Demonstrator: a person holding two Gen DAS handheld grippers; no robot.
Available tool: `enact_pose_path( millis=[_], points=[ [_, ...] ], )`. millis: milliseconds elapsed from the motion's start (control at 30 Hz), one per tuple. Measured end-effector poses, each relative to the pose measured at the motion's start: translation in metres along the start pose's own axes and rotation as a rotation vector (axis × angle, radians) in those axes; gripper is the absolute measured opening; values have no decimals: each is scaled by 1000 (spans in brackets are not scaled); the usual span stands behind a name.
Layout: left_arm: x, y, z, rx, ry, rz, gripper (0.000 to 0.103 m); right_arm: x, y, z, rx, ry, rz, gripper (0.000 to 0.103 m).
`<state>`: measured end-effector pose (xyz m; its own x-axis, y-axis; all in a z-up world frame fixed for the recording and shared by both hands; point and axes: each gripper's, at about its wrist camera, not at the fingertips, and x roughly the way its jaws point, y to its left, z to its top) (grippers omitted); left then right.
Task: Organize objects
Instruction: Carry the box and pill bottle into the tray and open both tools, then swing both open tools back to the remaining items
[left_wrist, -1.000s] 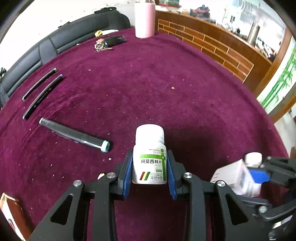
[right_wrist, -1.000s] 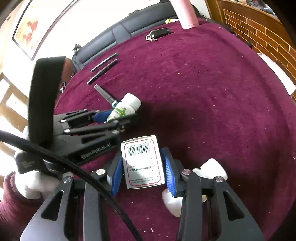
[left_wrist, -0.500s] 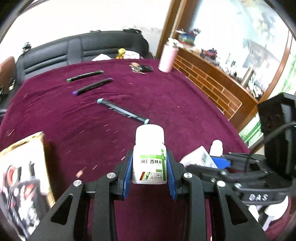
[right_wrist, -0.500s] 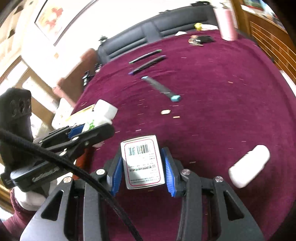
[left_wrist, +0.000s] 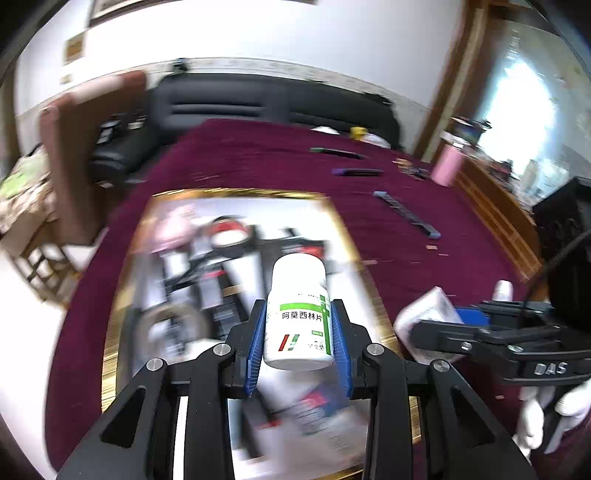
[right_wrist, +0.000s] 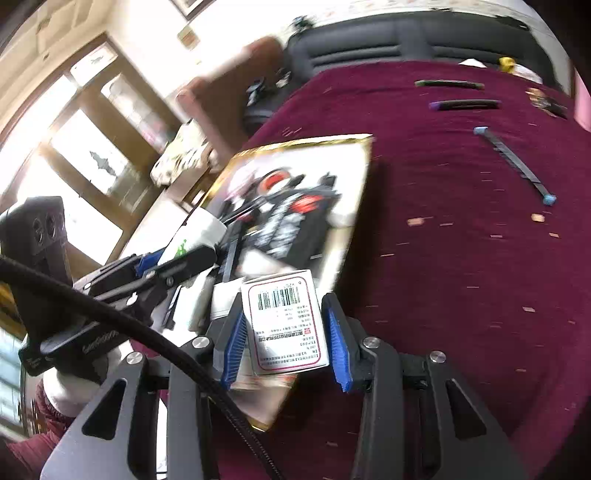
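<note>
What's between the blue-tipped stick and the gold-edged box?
Only bare maroon cloth with tiny crumbs lies between the blue-tipped stick and the gold-edged box, seen from the right wrist.

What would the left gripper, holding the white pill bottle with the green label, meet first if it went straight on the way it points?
Most likely the gold-rimmed box of mixed items: the left gripper, shut on the white pill bottle, angles down over it. Blur leaves depth, and which item, unclear.

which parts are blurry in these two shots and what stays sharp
Left wrist view: the gold-rimmed box and its contents are smeared, while the white bottle in the left gripper is crisp. Right wrist view: the box is streaked; the barcode carton is sharp; windows are blown out.
</note>
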<state>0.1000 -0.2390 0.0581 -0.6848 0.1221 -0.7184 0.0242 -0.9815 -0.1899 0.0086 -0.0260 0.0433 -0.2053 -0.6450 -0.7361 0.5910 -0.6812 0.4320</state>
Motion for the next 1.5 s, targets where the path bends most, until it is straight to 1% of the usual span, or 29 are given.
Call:
enact_pose_path(
  millis=[133, 233, 300, 467, 700, 1000, 1100, 1167, 1267, 1367, 1433, 1500],
  points=[
    [0, 40, -18, -62, 13, 62, 29, 27, 31, -1, -44, 45, 12, 39],
    [4, 54, -28, -84, 27, 85, 29, 40, 42, 3, -68, 58, -3, 39],
    [8, 63, -34, -97, 38, 81, 29, 49, 45, 9, -75, 59, -26, 39],
    [16, 68, -35, -109, 37, 62, 29, 68, 51, 32, -74, 68, -62, 39],
    [17, 77, -38, -125, 44, 36, 29, 97, 62, 53, -94, 84, -128, 39],
    [19, 82, -37, -136, 38, 1, 29, 126, 66, 78, -151, 73, -255, 39],
    [19, 82, -36, -135, 32, -17, 37, 137, 63, 84, -159, 91, -277, 39],
    [19, 80, -35, -128, 31, -25, 45, 144, 61, 87, -168, 101, -289, 39],
    [19, 75, -33, -108, 29, -22, 54, 148, 56, 89, -164, 106, -303, 39],
    [19, 71, -31, -95, 22, -24, 55, 140, 56, 88, -174, 82, -316, 39],
    [18, 67, -29, -85, 15, -24, 56, 127, 59, 85, -188, 52, -337, 41],
    [15, 64, -28, -81, 2, -28, 56, 112, 62, 81, -197, 17, -340, 47]
  ],
)
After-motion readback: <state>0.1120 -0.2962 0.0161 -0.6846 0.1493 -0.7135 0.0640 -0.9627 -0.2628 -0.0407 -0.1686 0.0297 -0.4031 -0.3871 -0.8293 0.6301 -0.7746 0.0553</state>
